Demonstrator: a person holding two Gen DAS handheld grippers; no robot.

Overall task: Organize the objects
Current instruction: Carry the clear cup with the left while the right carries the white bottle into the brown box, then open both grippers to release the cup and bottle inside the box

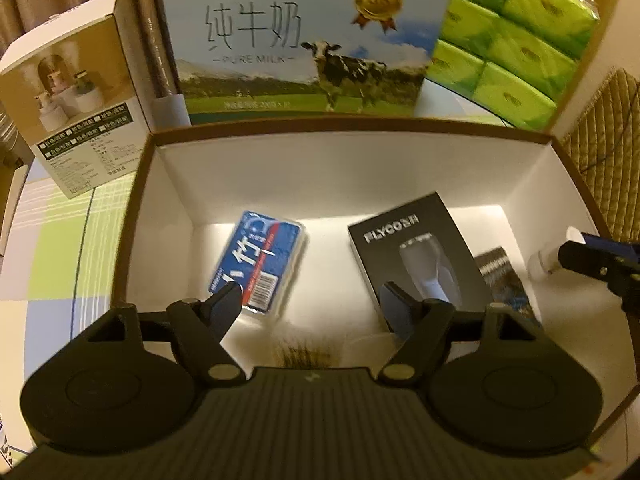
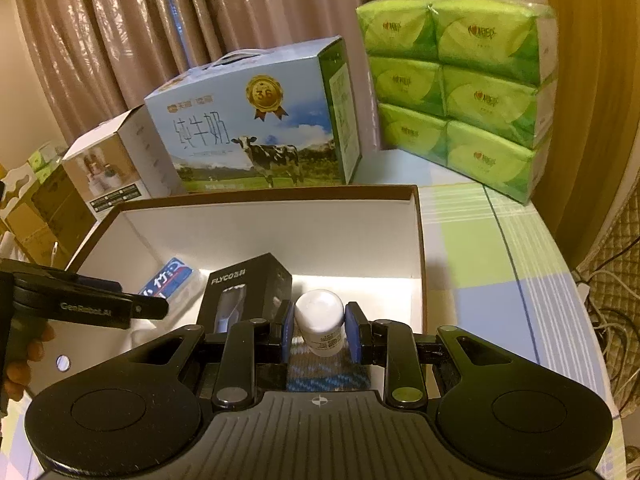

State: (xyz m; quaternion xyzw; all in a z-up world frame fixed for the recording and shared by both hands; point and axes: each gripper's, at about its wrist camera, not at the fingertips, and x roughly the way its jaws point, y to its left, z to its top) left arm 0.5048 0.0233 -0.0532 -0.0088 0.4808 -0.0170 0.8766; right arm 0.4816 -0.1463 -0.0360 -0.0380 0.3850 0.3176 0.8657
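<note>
Your right gripper (image 2: 319, 330) clamps its blue pads on a small white bottle (image 2: 319, 316), round-capped and smooth, low inside the open cardboard box (image 2: 416, 240) (white inside, brown rim). Your left gripper (image 1: 312, 306) hangs with jaws spread wide and nothing between them, over the box floor. Below it lie a glossy blue packet (image 1: 258, 258) and a matte black FLYCO carton (image 1: 416, 256). Behind the box stand a milk carton (image 1: 304, 40) and green tissue packs (image 2: 460, 92).
</note>
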